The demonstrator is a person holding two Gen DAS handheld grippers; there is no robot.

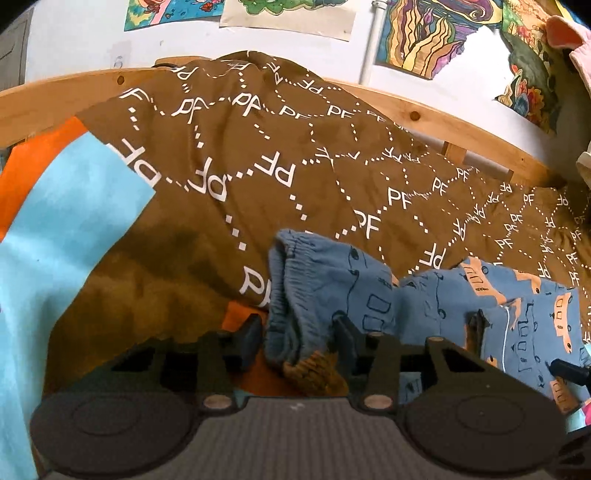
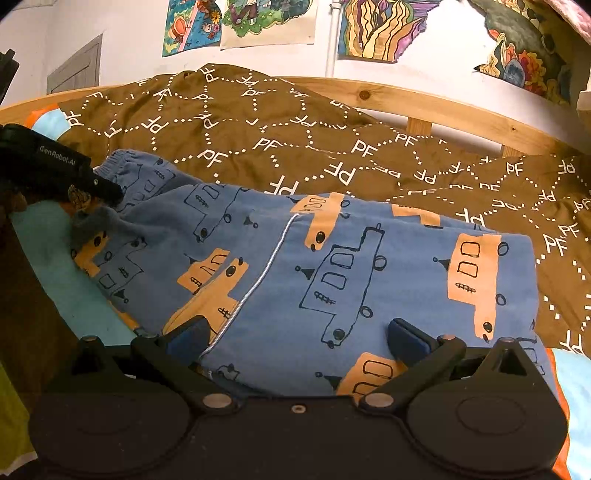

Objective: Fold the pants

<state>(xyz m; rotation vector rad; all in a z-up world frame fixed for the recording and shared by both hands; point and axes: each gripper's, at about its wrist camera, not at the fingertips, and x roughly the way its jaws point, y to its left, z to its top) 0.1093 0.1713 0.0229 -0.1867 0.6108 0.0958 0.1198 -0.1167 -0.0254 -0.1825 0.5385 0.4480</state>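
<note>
The pants [image 2: 332, 266] lie on the blanket [image 2: 258, 140], waistband [image 1: 291, 258] at nine o'clock; soft, light fleece (likely floppy). Left gripper [image 1: 295, 332] straddles the waistband, jaws apart; right gripper [image 2: 299, 336] gapes over the legs

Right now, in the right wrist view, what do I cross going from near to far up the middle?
Right tongs → blue pants → brown PF blanket → wooden bed rail → white wall with drawings.
</note>
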